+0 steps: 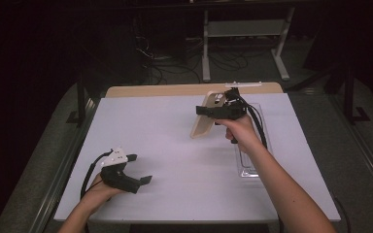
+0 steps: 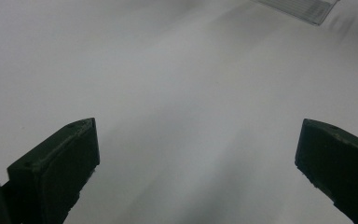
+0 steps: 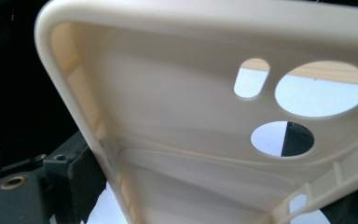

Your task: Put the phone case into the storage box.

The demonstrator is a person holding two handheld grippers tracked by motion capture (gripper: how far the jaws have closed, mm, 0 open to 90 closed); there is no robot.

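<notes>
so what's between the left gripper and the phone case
Nothing: in the high view only bare white table lies between the open left gripper and the phone case held up by the right gripper.

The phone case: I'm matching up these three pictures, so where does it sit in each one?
High view: the cream phone case stands tilted right of centre, gripped by the right tool.
Left gripper view: it is not in this picture.
Right gripper view: the case's inner side spans the frame, camera holes at the right.
Shared landmark: the white table, glimpsed through the holes.
</notes>
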